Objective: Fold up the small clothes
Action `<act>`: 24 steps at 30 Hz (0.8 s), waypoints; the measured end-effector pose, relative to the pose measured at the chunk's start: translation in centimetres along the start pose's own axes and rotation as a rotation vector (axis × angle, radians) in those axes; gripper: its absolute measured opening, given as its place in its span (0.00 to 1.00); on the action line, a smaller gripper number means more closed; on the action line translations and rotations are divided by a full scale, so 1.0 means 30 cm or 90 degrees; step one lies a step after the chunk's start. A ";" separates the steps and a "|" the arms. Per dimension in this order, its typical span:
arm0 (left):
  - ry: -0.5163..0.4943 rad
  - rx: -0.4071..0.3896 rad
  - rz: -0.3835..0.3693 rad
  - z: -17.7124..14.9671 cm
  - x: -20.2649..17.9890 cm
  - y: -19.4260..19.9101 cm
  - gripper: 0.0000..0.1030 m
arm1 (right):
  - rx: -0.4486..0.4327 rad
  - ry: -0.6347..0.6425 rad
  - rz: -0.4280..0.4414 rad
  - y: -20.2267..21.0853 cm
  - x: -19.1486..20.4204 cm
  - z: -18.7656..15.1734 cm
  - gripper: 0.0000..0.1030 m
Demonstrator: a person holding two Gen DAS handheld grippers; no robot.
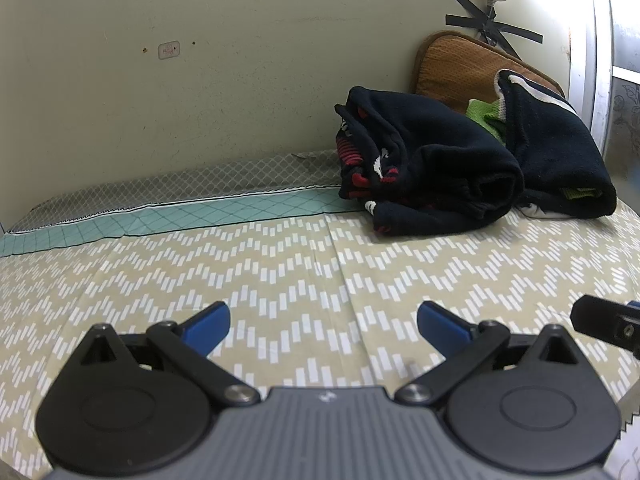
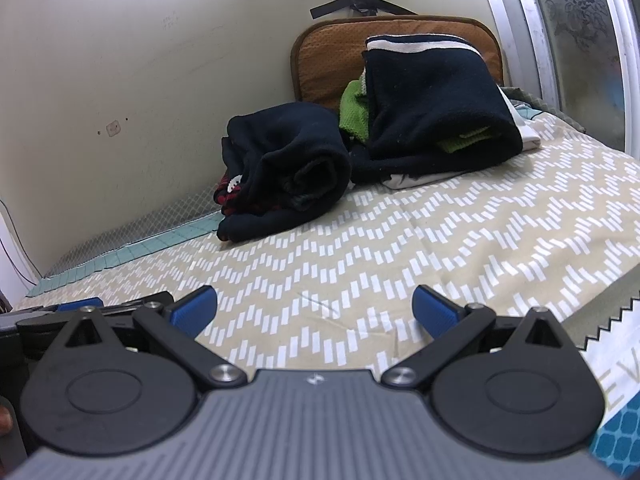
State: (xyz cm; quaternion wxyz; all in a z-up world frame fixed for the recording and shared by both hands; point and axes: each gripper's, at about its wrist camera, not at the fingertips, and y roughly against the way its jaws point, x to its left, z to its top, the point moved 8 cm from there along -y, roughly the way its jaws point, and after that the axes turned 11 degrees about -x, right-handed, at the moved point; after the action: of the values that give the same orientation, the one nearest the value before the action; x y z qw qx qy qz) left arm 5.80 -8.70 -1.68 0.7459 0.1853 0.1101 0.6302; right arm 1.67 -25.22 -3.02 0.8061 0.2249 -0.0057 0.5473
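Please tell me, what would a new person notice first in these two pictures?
First, the dark clothes pile at the back of the zigzag-patterned bedsheet, beside the wall, with a brown cushion behind it. Then the left gripper and right gripper in front, jaws wide open, holding nothing.

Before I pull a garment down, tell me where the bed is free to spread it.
Free: the beige chevron bedsheet between both open grippers, left gripper and right gripper, and the clothes. Crowded: the far corner, where the dark navy bundle with red stripes and navy folded garment with green cloth sit against the brown cushion.
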 end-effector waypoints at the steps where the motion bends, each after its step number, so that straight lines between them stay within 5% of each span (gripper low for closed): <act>1: 0.000 0.000 0.000 0.000 0.000 0.000 1.00 | -0.001 0.000 0.000 0.001 0.001 0.000 1.00; 24: -0.001 0.000 0.000 0.000 -0.003 0.001 1.00 | -0.009 -0.003 0.002 0.005 -0.002 0.010 1.00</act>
State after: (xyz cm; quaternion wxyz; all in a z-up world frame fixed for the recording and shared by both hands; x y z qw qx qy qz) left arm 5.76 -8.79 -1.68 0.7459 0.1858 0.1094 0.6301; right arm 1.58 -25.33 -2.71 0.8067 0.2206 -0.0115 0.5481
